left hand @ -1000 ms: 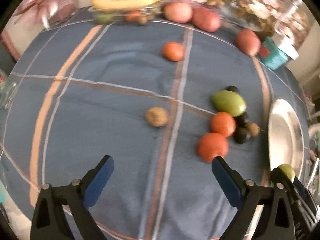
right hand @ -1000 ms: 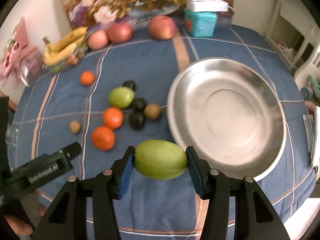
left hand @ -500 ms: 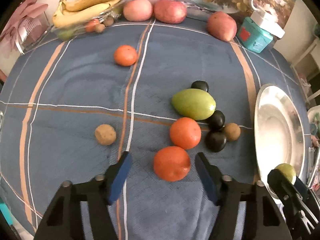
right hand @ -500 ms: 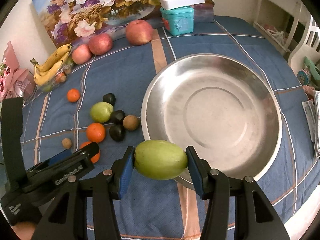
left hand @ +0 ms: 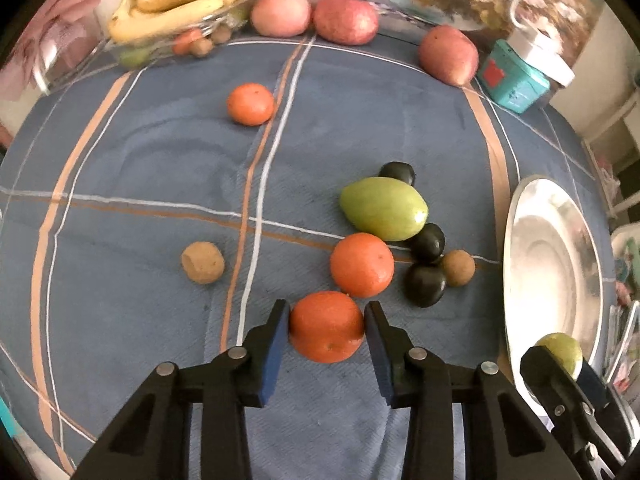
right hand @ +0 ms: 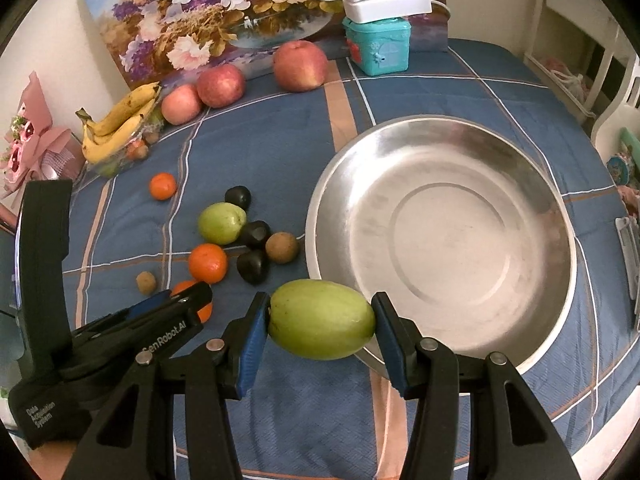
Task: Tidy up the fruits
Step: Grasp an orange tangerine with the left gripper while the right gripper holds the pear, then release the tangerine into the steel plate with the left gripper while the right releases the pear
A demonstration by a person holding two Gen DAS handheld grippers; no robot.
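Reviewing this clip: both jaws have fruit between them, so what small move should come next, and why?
Probably lift the left gripper: its jaws have just been closing and now sit against both sides of the orange, still on the cloth. The right gripper already holds a green fruit by the empty pan.

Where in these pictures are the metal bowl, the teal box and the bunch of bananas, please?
metal bowl point(right hand: 440, 128), right wrist view, on its far rim.
teal box point(right hand: 378, 46), right wrist view, on its front face.
bunch of bananas point(left hand: 188, 4), left wrist view, on the middle of the bunch.
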